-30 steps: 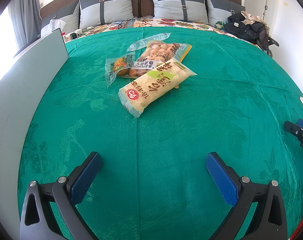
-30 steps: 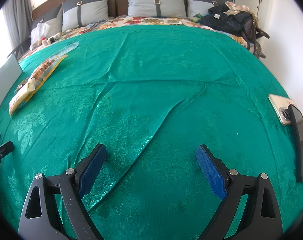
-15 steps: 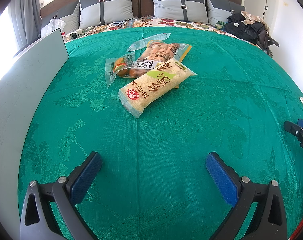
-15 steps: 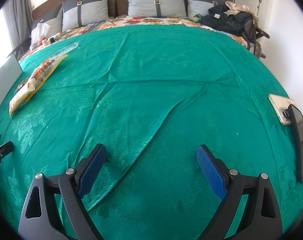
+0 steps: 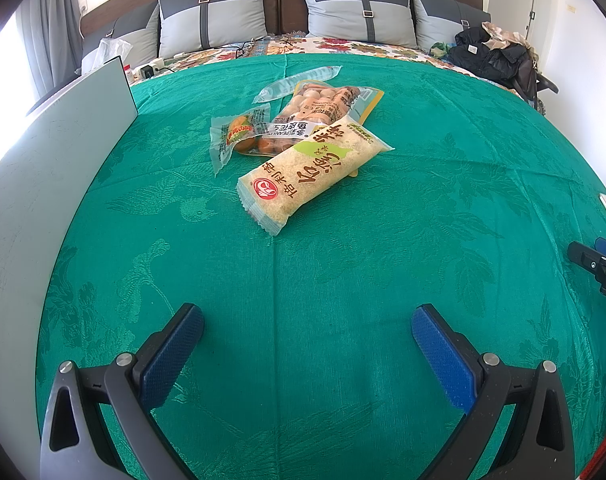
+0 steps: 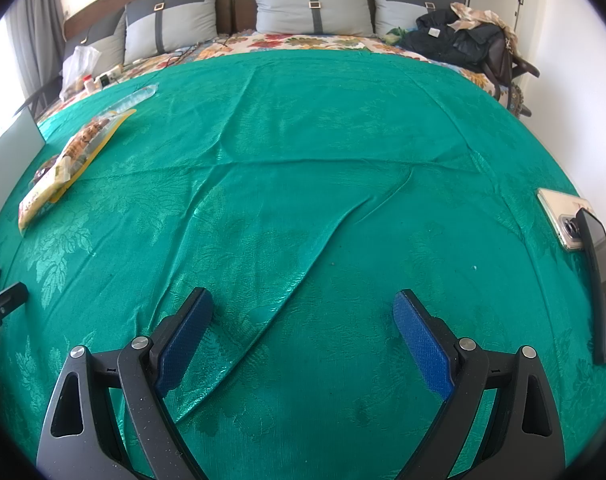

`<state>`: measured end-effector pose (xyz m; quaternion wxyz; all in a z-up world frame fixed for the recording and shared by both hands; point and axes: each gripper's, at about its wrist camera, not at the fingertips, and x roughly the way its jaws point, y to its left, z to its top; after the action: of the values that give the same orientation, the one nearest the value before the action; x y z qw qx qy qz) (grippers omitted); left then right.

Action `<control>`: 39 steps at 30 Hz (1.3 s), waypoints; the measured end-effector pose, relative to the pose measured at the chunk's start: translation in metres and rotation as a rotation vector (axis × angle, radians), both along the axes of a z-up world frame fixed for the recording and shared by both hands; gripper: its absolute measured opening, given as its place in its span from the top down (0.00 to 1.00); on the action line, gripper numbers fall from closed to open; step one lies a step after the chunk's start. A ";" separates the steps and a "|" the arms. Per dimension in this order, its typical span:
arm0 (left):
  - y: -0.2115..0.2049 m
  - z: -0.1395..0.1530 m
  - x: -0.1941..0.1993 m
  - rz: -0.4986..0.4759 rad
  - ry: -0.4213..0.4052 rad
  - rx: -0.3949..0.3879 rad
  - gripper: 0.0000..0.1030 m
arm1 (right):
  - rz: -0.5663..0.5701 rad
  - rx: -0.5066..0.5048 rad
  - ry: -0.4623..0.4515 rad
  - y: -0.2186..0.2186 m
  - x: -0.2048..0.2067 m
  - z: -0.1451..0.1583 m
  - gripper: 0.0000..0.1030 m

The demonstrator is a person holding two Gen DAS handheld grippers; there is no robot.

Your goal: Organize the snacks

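A heap of snack packets lies on the green bedspread point(image 5: 343, 280). Nearest me is a long pale yellow packet point(image 5: 311, 170) with red lettering. Behind it are a peanut bag point(image 5: 323, 110), a small clear packet with orange contents point(image 5: 239, 136) and a clear tube-like packet point(image 5: 299, 82). My left gripper point(image 5: 307, 332) hovers open well short of the yellow packet, holding nothing. My right gripper point(image 6: 303, 318) is open over bare, wrinkled cloth; the snack heap point(image 6: 67, 164) lies far to its left.
A pale grey board point(image 5: 43, 184) stands along the left side of the bed. Two phones point(image 6: 583, 240) lie at the right edge. Pillows point(image 5: 359, 10) line the headboard, and dark clothes and a bag point(image 5: 495, 58) sit at the back right.
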<state>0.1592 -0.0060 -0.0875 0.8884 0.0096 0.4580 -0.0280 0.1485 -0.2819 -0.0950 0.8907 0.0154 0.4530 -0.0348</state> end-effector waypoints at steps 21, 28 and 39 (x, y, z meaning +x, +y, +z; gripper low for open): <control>0.016 0.022 0.024 -0.068 0.053 0.025 0.04 | -0.001 0.001 0.000 0.000 0.000 0.000 0.09; -0.011 0.030 0.089 -0.159 0.066 0.169 0.05 | 0.000 0.001 0.000 0.000 0.000 0.000 0.09; 0.040 0.034 0.050 0.001 0.147 -0.159 0.75 | 0.000 0.001 0.000 -0.001 0.000 0.000 0.08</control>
<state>0.2089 0.0344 -0.0536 0.8503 -0.0632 0.5185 -0.0642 0.1486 -0.2827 -0.0950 0.8907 0.0157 0.4529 -0.0345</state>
